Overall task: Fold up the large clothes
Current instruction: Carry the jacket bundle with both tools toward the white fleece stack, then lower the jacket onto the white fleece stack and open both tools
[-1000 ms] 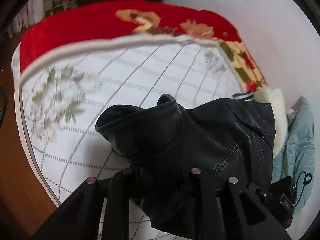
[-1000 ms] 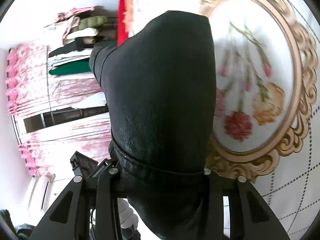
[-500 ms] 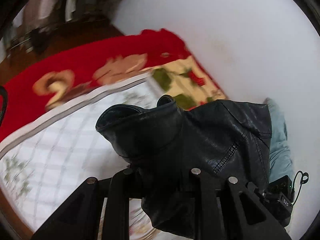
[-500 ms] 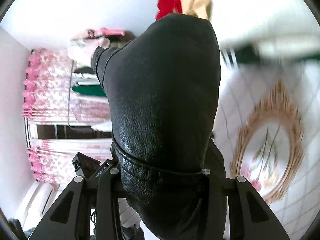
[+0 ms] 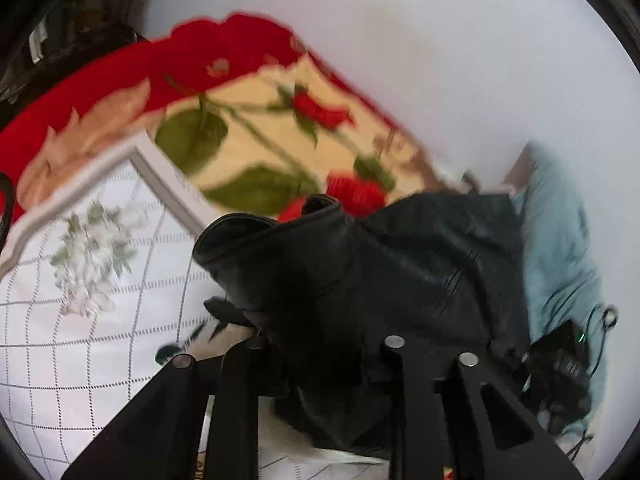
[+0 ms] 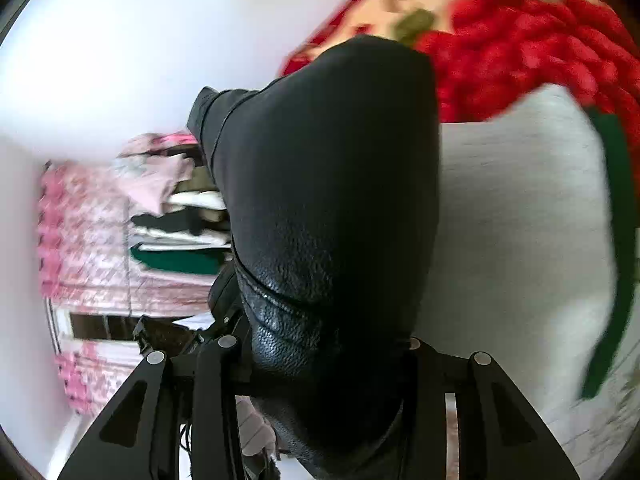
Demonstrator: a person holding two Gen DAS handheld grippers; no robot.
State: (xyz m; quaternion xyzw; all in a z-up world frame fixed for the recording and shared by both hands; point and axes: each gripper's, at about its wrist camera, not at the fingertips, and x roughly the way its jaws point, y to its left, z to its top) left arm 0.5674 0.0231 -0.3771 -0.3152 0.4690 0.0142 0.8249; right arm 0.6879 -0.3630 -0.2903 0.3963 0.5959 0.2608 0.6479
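We see one garment, a black leather jacket (image 5: 400,272), grainy and glossy, with stitched seams. It is bunched and lifted above the bed (image 5: 100,320), not lying flat. In the left wrist view a rolled, cuff-like opening points up and left over the bed's white gridded cover, while the body of the jacket drapes right, toward the bed's far edge. In the right wrist view (image 6: 332,208) a smooth, rounded fold of it rises upright, a seam band crossing its lower part, above the bed's red floral blanket.
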